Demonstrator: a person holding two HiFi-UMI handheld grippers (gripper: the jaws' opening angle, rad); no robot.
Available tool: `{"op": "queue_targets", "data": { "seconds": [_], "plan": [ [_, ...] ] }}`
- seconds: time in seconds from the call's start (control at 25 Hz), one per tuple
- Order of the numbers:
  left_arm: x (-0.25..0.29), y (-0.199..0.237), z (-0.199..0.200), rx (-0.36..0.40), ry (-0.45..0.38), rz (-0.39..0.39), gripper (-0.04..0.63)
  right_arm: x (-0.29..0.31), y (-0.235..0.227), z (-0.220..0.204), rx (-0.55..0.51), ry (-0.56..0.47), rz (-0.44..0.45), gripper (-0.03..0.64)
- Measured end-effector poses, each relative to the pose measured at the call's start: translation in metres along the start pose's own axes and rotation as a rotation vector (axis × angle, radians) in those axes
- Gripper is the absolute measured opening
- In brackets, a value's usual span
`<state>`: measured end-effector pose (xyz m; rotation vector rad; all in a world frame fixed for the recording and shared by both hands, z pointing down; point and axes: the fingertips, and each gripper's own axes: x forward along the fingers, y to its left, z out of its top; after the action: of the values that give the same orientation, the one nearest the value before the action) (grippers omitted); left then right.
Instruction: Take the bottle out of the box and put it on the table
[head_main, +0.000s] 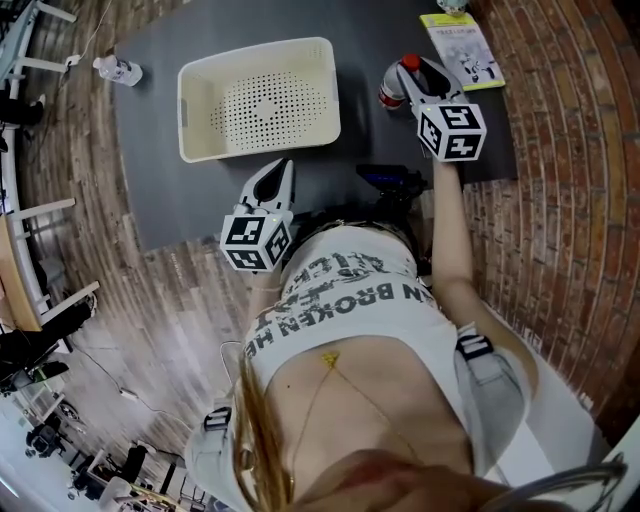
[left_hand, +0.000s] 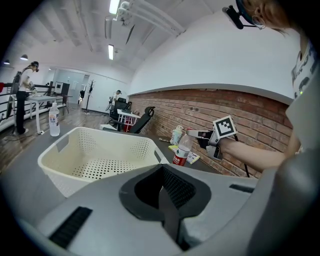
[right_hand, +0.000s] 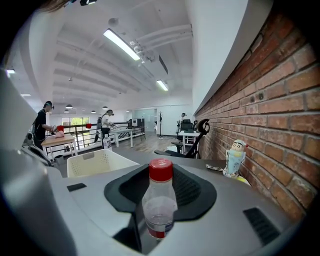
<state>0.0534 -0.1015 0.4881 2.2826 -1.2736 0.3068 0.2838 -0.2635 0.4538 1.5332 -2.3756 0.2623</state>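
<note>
A clear bottle (head_main: 391, 93) with a red cap and red label stands upright to the right of the white perforated basket (head_main: 200, 75), which holds nothing, on the dark grey table (head_main: 150, 190). My right gripper (head_main: 405, 72) is shut on the bottle (right_hand: 160, 205) near its neck. In the left gripper view the bottle (left_hand: 183, 150) has its base at or just above the tabletop; I cannot tell which. My left gripper (head_main: 280, 170) sits at the table's near edge in front of the basket (left_hand: 95, 150), jaws together with nothing in them.
A yellow booklet (head_main: 462, 45) and a small figurine (right_hand: 235, 157) lie at the table's far right by the brick wall (right_hand: 280, 115). Another bottle (head_main: 118, 70) stands beyond the table's left side. People work at distant desks.
</note>
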Motion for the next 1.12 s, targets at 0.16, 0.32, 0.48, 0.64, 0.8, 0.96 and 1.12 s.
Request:
{"op": "queue_targets", "data": {
  "seconds": [0.16,0.32,0.48,0.64,0.8,0.96,1.12],
  "plan": [
    [0.0,-0.001,0.0,0.0,0.001,-0.003,0.005,0.003,-0.003,-0.009,-0.002,0.016,-0.012,0.14],
    [0.001,-0.002,-0.001,-0.001,0.001,-0.004,0.005,0.003,-0.005,-0.022,-0.002,0.039,-0.018,0.14],
    [-0.001,0.001,-0.002,-0.001,0.001,-0.001,0.005,0.004,-0.004,-0.033,0.0,0.06,-0.02,0.14],
    [-0.003,0.002,-0.002,-0.001,0.002,0.003,0.005,0.003,-0.003,-0.038,-0.004,0.057,-0.023,0.14],
    [-0.003,0.005,-0.001,0.002,0.005,0.005,0.005,-0.001,0.0,-0.037,-0.013,0.039,-0.025,0.14],
    [0.0,0.005,0.001,0.008,0.011,-0.005,0.005,-0.007,-0.001,-0.041,-0.007,0.021,-0.041,0.14],
    [0.004,0.002,0.003,0.014,0.012,-0.015,0.005,-0.007,0.0,-0.04,-0.008,-0.002,-0.048,0.14]
  ]
}}
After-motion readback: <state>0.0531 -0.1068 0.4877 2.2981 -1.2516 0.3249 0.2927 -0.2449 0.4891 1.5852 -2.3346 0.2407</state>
